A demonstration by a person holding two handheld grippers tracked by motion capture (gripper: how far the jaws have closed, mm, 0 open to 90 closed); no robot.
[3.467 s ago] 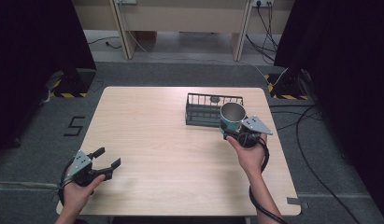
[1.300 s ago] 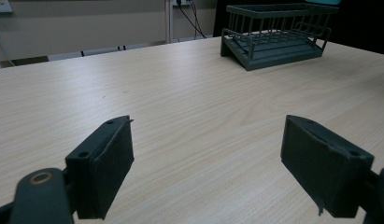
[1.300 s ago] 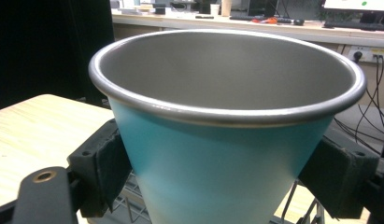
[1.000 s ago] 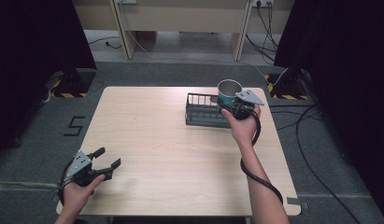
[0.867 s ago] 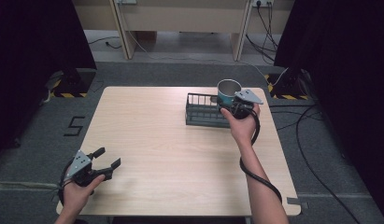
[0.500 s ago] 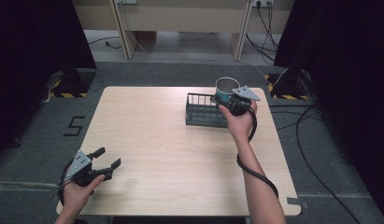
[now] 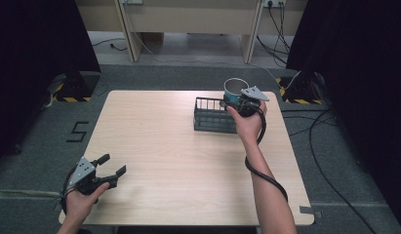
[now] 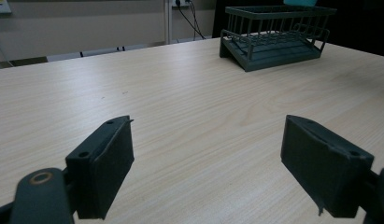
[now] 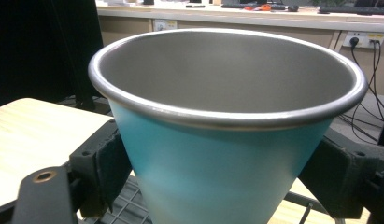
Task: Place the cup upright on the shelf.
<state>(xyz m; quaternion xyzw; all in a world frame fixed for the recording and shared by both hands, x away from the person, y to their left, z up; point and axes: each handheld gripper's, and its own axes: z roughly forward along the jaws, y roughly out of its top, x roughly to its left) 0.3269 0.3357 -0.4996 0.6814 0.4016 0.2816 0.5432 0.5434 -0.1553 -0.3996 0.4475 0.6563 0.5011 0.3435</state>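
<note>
Right gripper (image 7: 241, 101), jaws clamped on upright teal cup (image 7: 233, 89), above wire rack (image 7: 213, 115) at bench's two o'clock. Lower level, release once seated. Left gripper (image 7: 109, 167), seven o'clock, jaws spread, empty.

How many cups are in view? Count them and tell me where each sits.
1. The teal metal cup with a steel rim is clamped in the right gripper, above the far right end of the dark wire rack.

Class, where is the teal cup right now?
In the high view the cup sits gripped by the right gripper, above the rack's right end.
</note>
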